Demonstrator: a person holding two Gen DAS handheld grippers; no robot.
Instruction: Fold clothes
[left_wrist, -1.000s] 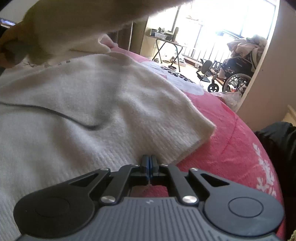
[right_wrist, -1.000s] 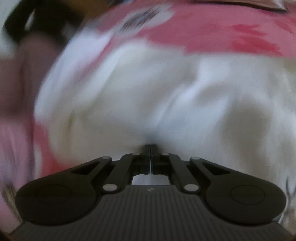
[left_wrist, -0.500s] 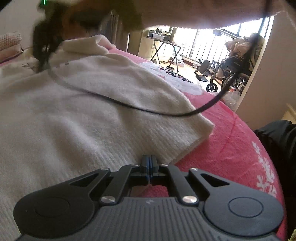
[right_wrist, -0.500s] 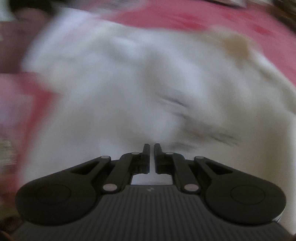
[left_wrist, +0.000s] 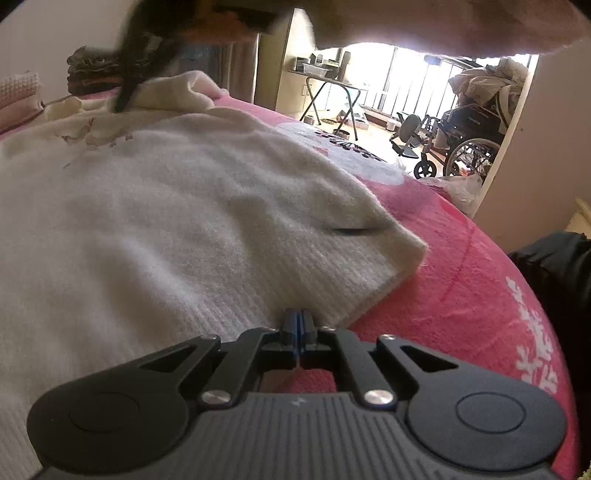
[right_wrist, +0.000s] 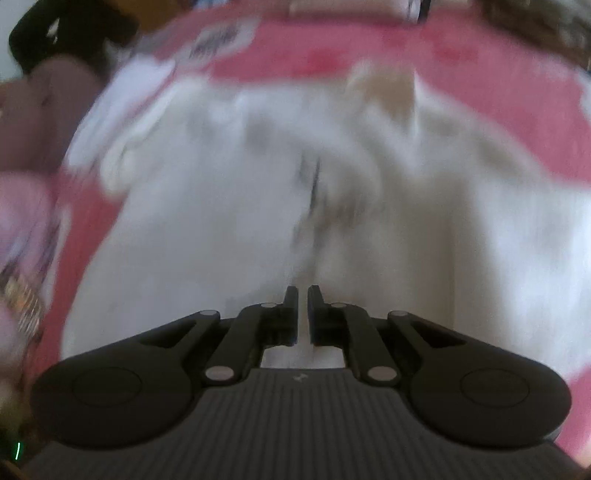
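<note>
A white knit sweater (left_wrist: 166, 221) lies spread on a pink bed cover (left_wrist: 461, 295), with one layer folded over at its right corner. My left gripper (left_wrist: 298, 321) sits low at the ribbed hem near that corner, jaws shut, the hem's edge right at its tips. In the blurred right wrist view, my right gripper (right_wrist: 303, 295) hovers over the sweater (right_wrist: 221, 240) with a narrow gap between its fingers and nothing in it. The pink cover (right_wrist: 332, 55) shows beyond.
A sleeve (left_wrist: 443, 22) crosses the top of the left wrist view. A dark garment (left_wrist: 554, 266) lies at the bed's right edge, folded clothes (left_wrist: 88, 74) at the far left. Past the bed stand a folding table (left_wrist: 325, 77) and a wheelchair (left_wrist: 469, 147).
My right gripper went from shut to slightly open and let the sweater go. The arm and black cable lifted off the sweater. The left gripper stayed put.
</note>
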